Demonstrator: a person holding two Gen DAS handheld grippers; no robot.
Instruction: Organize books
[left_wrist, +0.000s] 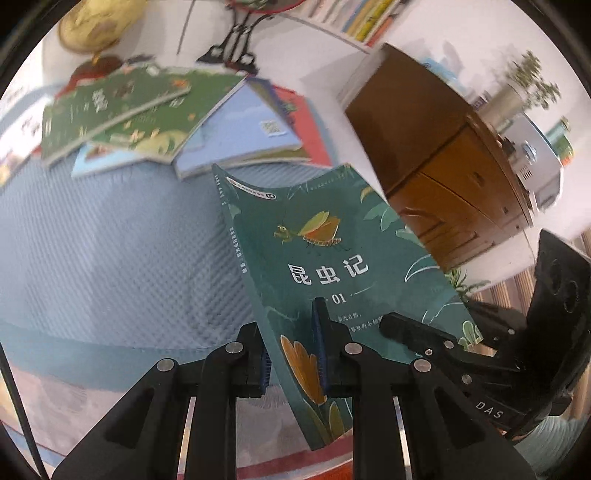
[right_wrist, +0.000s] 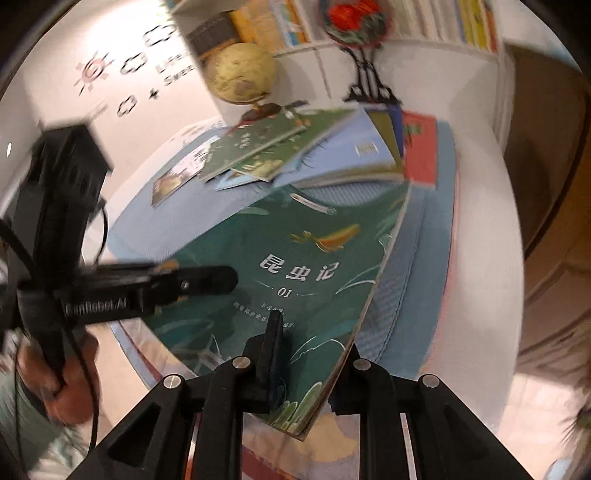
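Note:
A teal-green book with an insect on its cover (left_wrist: 325, 266) is held in the air above a blue quilted mat (left_wrist: 110, 236). My left gripper (left_wrist: 291, 350) is shut on its spine edge. My right gripper (right_wrist: 310, 354) is shut on its opposite edge; the same book (right_wrist: 280, 266) fills the right wrist view. The left gripper also shows in the right wrist view (right_wrist: 207, 280), and the right gripper in the left wrist view (left_wrist: 406, 325). A loose pile of green, blue and red books (left_wrist: 177, 118) lies at the far end of the mat.
A brown wooden cabinet (left_wrist: 443, 155) stands at the right with a silver appliance (left_wrist: 535, 158) on it. A globe (right_wrist: 240, 70) and a black-legged stand (right_wrist: 369, 85) sit behind the pile. White shelves of books (right_wrist: 424, 22) line the back wall.

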